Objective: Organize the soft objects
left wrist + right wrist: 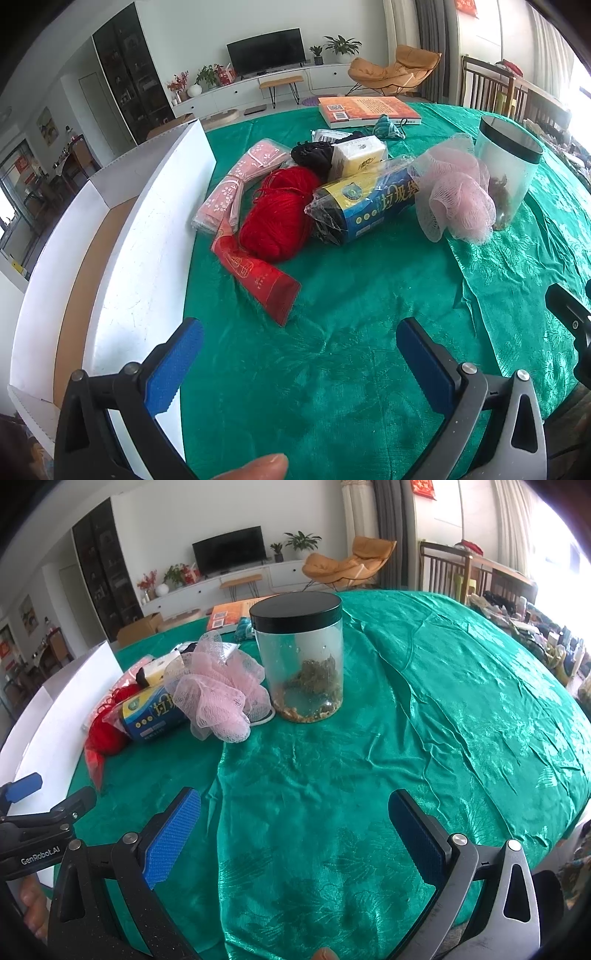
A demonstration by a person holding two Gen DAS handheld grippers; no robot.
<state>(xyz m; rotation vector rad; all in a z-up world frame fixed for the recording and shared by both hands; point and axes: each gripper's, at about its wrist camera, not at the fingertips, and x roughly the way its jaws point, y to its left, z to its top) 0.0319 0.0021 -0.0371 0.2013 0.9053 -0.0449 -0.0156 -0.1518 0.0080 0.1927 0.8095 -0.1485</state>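
A heap of soft things lies on the green tablecloth [332, 362]: a red yarn ball [277, 214], a pink mesh bath pouf [456, 192], a pink floral pack [236, 184], a red sachet [258, 275], a blue roll of bin bags [365, 201], a black bundle [312, 157] and a tissue pack [358, 153]. An open white box [147, 258] stands left of the heap. My left gripper [299, 363] is open, short of the heap, holding nothing. My right gripper [293, 834] is open over bare cloth, nearer than the pouf [218, 694] and the jar [301, 657].
A clear jar with a black lid [508, 166] stands right of the pouf. An orange book [365, 110] and a teal yarn piece [386, 127] lie at the far side. The left gripper's body [33, 823] shows at the right view's left edge. A thumb [255, 467] rests below.
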